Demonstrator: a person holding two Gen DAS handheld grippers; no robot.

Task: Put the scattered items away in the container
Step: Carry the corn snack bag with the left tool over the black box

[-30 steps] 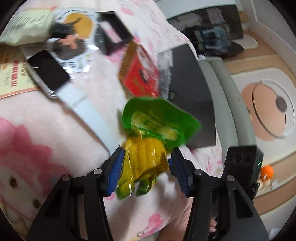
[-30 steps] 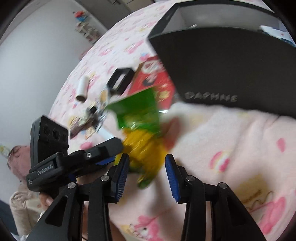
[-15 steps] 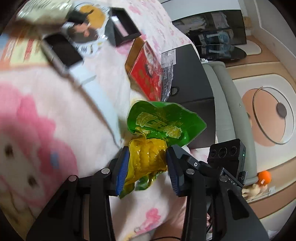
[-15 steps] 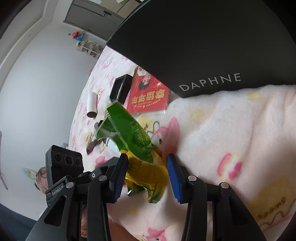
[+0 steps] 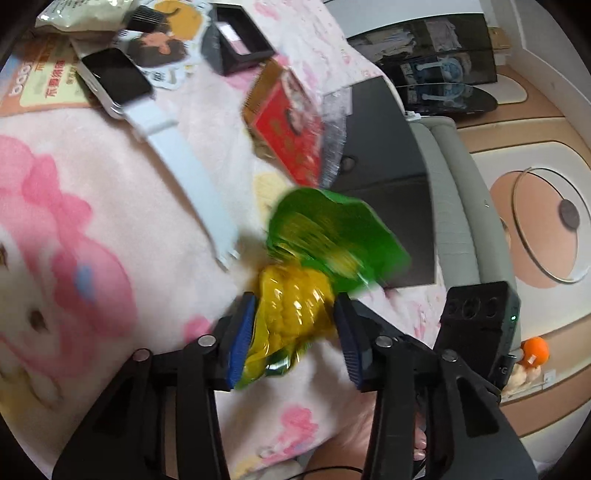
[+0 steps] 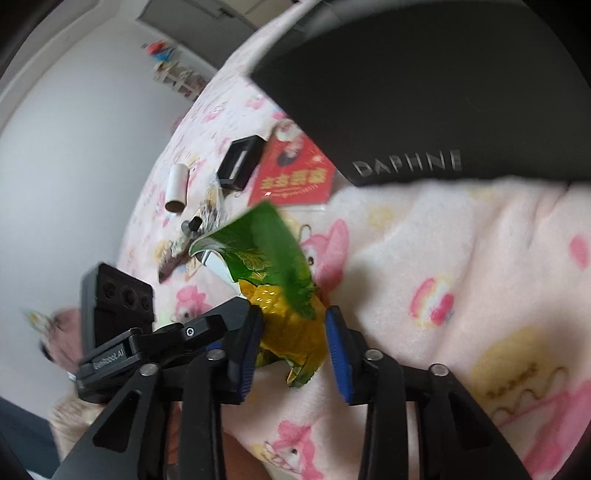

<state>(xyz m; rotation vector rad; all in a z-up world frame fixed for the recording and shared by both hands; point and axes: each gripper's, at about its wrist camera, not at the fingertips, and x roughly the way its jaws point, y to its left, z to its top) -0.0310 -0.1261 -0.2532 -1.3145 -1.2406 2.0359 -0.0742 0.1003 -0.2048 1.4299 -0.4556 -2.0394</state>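
Observation:
A green and yellow snack packet (image 5: 295, 295) hangs between both grippers above the pink blanket. My left gripper (image 5: 293, 332) is shut on its yellow lower part. My right gripper (image 6: 291, 339) is shut on the same packet (image 6: 291, 325) from the other side, its fingers beside the left gripper's. The green top of the packet (image 6: 269, 247) sticks up, blurred. The black DAPHNE box (image 6: 424, 103) stands just beyond, to the upper right; in the left wrist view the box (image 5: 384, 184) lies behind the packet.
On the blanket lie a red packet (image 5: 291, 136), a white smartwatch (image 5: 147, 110), a small black open box (image 5: 236, 40), a sticker sheet (image 5: 166, 48) and a beige pouch (image 5: 85, 14). A white roll (image 6: 176, 188) lies further off. The bed edge and floor (image 5: 535, 229) are to the right.
Both grippers stay shut on the packet. The packet's green top has flapped and blurred. The black box looms a little further off in the right wrist view.

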